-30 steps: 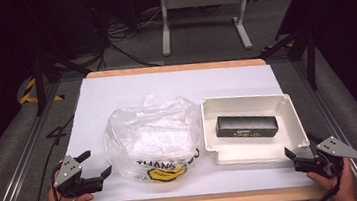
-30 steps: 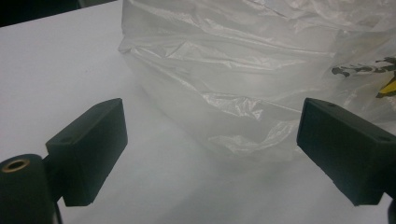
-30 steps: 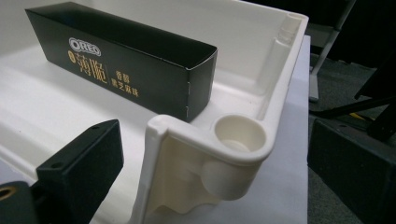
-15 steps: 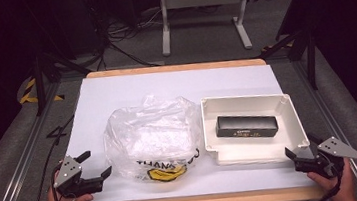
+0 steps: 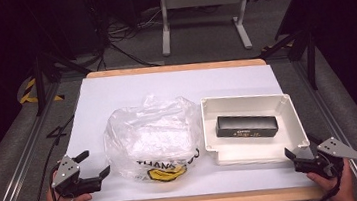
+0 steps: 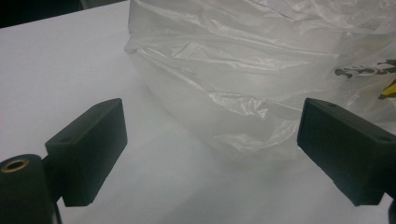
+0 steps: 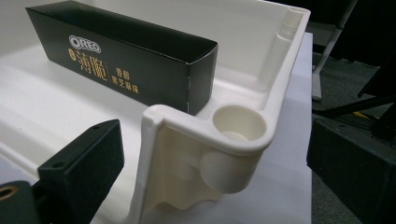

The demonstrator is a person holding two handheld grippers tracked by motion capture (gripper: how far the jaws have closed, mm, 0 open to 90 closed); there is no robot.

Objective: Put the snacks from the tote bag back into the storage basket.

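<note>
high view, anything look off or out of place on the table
Nothing stands out. The plastic bag is crumpled but lies intact on the table. The black box lies flat inside the white tray, with nothing spilled. Both the left gripper and the right gripper sit open near the front edge.

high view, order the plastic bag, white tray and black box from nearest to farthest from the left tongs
From the left tongs, at the table's near-left edge:
1. Plastic bag, just to their right, mid-table.
2. White tray, beyond the bag, on the right half of the table.
3. Black box, lying inside the tray, past its left wall.
</note>
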